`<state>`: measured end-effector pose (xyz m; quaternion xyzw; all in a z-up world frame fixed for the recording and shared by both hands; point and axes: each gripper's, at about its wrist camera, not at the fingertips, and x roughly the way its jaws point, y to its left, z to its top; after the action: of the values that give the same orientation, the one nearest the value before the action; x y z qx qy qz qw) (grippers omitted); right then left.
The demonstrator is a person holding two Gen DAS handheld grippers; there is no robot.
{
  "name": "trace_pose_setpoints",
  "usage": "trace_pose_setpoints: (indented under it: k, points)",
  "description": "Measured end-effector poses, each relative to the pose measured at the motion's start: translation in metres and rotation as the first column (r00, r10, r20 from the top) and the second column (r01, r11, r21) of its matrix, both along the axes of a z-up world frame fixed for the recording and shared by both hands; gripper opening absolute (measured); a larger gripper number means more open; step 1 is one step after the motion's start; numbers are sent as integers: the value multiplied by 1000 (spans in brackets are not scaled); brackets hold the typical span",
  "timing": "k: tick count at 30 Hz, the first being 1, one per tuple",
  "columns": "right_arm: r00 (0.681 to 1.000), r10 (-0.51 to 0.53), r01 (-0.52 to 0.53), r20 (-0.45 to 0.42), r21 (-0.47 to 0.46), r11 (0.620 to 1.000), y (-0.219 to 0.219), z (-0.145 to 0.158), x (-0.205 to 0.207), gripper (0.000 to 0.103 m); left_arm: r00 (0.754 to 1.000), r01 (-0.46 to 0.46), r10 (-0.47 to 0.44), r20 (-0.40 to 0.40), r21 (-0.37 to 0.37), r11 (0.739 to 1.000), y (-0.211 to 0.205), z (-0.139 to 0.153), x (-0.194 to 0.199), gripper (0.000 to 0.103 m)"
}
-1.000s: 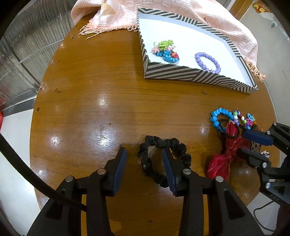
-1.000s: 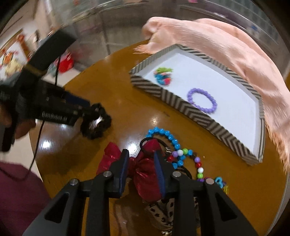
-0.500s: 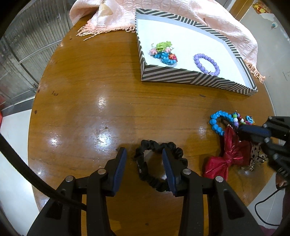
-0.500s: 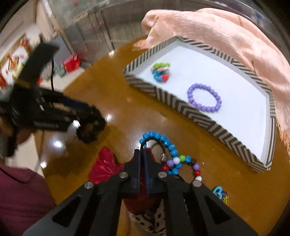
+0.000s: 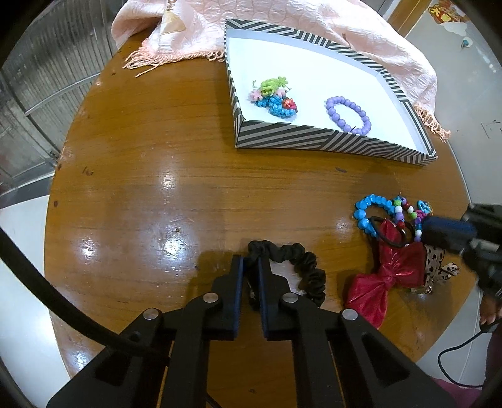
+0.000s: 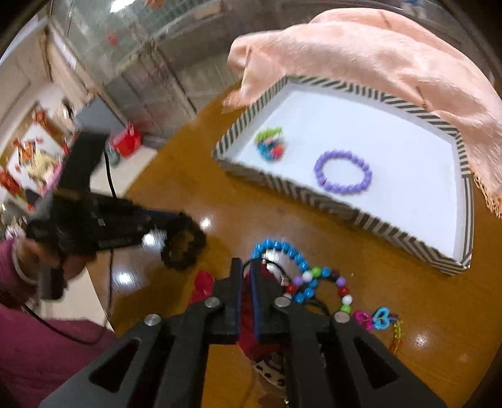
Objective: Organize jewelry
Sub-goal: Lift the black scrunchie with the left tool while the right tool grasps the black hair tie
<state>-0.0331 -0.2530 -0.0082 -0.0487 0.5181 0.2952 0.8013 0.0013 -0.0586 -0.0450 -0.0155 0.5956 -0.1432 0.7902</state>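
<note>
My left gripper (image 5: 250,266) is shut on the black scrunchie (image 5: 301,263) near the table's front; the scrunchie also shows in the right wrist view (image 6: 185,248). My right gripper (image 6: 246,270) is shut on the red bow (image 6: 251,329), which also shows in the left wrist view (image 5: 386,276), in a pile with a blue bead bracelet (image 6: 282,248) and a multicolour bead string (image 6: 329,282). The striped box (image 5: 313,141) holds a purple bracelet (image 5: 348,114) and a small colourful bundle (image 5: 273,97).
A pink fringed cloth (image 5: 282,28) lies behind the box and over its far rim. The round wooden table (image 5: 157,157) ends close to the pile on the right. A leopard-print bow (image 5: 436,260) lies under the red bow.
My left gripper has closed on the scrunchie's near-left side. My right gripper has closed on the red bow and lifted it a little.
</note>
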Motion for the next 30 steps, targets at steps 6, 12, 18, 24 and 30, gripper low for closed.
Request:
trace_pose_setpoints:
  k: [6, 12, 18, 24, 30]
  points:
    - [998, 61, -60, 0, -127, 990, 11, -22, -9, 8, 1000, -12, 12, -8, -5, 1000, 5, -1, 2, 0]
    - [996, 77, -72, 33, -145, 987, 14, -20, -11, 26, 1000, -15, 15, -15, -3, 1000, 11, -3, 1, 0]
    - [992, 126, -120, 21, -189, 975, 26, -28, -10, 26, 1000, -15, 15, -19, -4, 1000, 11, -4, 2, 0]
    - [985, 163, -148, 57, -214, 966, 33, -17, -15, 26, 1000, -19, 18, -21, -12, 1000, 13, -5, 4, 0]
    - [990, 137, -127, 28, -226, 966, 33, -33, -9, 8, 1000, -13, 13, -19, -13, 1000, 12, -5, 4, 0]
